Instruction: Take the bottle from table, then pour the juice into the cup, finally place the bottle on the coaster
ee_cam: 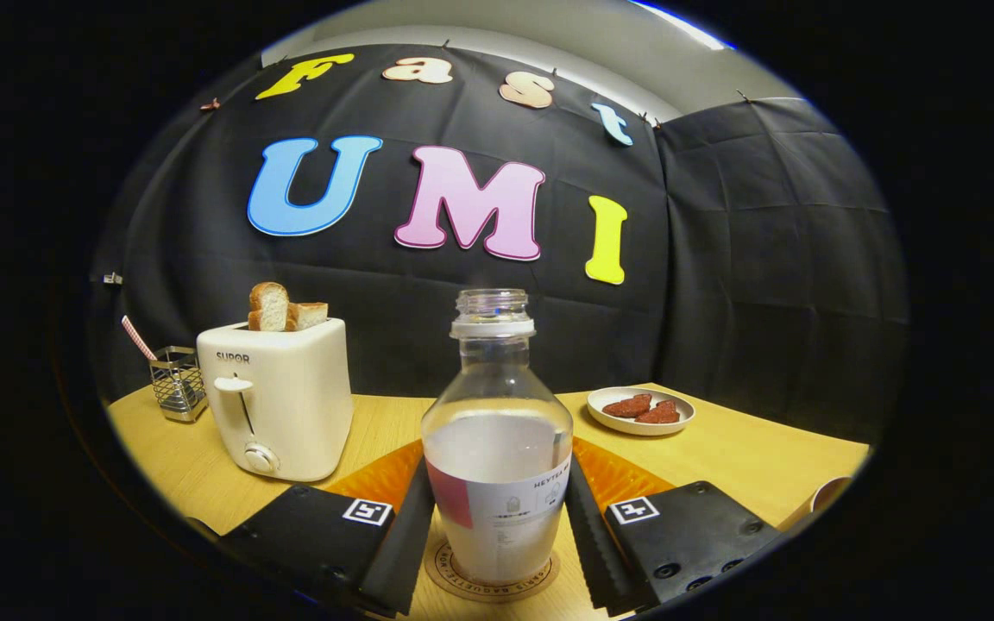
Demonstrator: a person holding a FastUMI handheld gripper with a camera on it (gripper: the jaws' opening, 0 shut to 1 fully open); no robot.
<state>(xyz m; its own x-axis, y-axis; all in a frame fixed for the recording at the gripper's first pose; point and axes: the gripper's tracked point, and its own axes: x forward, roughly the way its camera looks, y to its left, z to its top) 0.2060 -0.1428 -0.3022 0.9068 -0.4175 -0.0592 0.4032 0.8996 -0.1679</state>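
The clear plastic bottle (pixel 497 448) stands upright in the lower centre of the frame, uncapped, its base set on a round cork coaster (pixel 492 576) on the wooden table (pixel 747 453). Pale liquid fills it to about the shoulder, and a white label with a pink patch wraps its lower half. The gripper (pixel 495 526) is held level and low over the table, aimed straight ahead, with its two fingers flanking the bottle, one on each side at label height. Both fingers lie right against the bottle's sides; whether they press on it or merely touch, I cannot tell.

Under and behind the bottle an orange mat (pixel 613 474) shows past the fingers. At the left of the frame a cream toaster (pixel 277 397) holds two slices of bread (pixel 283 309) standing up in its slots, and left of that sits a small wire holder (pixel 176 382) with a striped straw (pixel 138 337). Right of centre, beyond the fingers, a shallow white plate (pixel 640 410) carries two reddish-brown pieces of food. At the lower right, the rim of a pale cup (pixel 832 494) peeks in.
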